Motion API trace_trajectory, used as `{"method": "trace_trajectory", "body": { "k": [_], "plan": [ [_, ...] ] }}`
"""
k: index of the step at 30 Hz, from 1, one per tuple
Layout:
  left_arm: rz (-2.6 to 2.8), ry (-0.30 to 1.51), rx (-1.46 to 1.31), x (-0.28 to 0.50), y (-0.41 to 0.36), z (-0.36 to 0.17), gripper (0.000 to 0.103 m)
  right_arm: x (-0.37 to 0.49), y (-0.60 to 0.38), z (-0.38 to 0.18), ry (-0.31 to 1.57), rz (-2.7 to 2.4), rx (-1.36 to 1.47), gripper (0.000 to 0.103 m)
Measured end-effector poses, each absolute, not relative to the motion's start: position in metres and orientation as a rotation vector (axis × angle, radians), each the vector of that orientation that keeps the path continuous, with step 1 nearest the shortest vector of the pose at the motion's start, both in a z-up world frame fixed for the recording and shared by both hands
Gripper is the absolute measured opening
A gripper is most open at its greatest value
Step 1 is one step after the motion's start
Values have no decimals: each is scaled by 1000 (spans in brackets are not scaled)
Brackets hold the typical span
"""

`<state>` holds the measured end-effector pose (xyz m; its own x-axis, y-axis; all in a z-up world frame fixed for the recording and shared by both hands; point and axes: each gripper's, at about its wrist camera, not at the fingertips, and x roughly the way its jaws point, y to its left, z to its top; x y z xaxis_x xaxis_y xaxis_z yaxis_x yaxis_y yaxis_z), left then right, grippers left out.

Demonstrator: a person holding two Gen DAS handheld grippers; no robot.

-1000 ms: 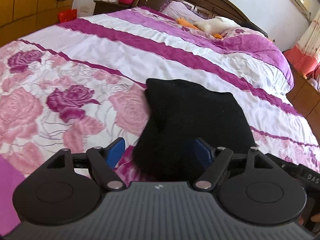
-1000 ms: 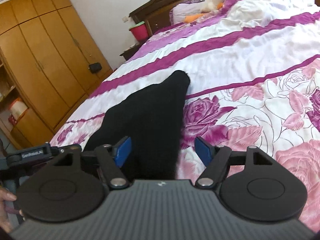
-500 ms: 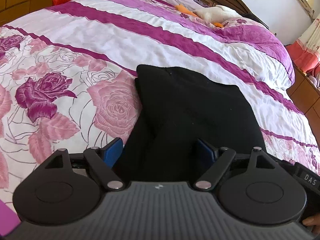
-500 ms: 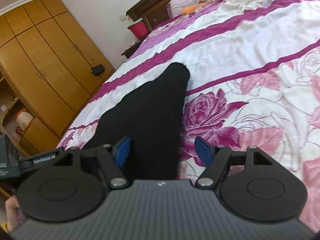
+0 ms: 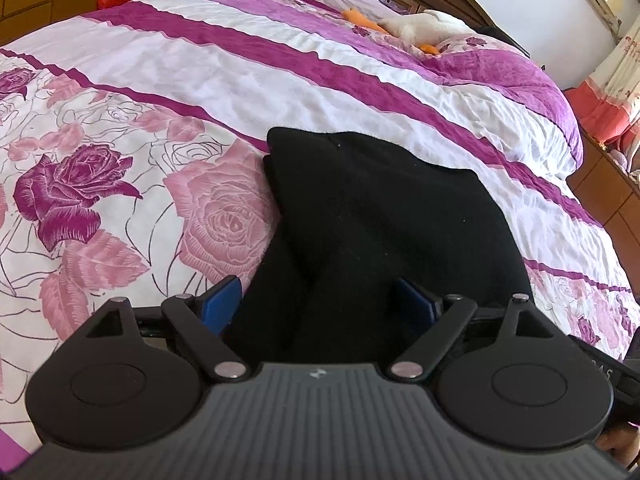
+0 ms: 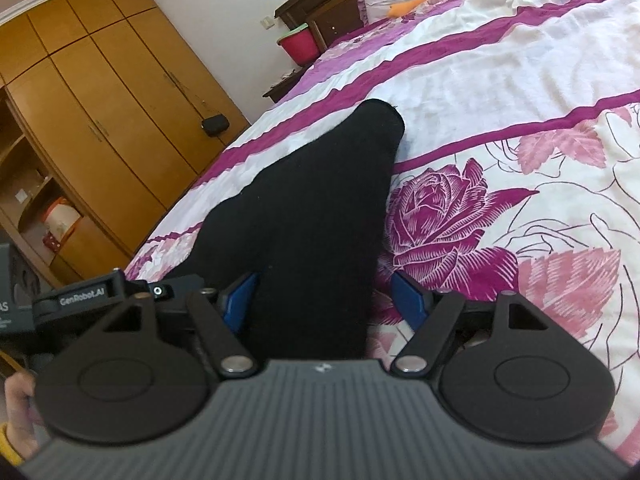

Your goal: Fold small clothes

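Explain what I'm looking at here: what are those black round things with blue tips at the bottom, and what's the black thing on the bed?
There is no robot. A person holds a two-finger gripper in each hand, and a wide-angle camera on each looks forward along its fingers, so the black discs and blue tips are the tool itself. One picture comes from the left gripper, the other from the right gripper. Both look at a black garment lying on a rose-patterned bedspread. The garment sits between both pairs of fingers, but neither clamps it: the left jaws have just been opening, and the right stand open.
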<state>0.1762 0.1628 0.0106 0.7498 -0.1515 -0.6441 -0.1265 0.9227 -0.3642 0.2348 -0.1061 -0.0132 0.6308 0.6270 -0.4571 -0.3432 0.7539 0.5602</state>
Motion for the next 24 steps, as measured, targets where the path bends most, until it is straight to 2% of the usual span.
{"method": "trace_trajectory", "body": {
  "k": [13,24],
  "plan": [
    [-56,706,-424,178,169,5,91,245,-97,-15,701,607,455,80],
    [-131,659,-457,185,173,-9,94,249,-85,-19,686,621,481,80]
  ]
}}
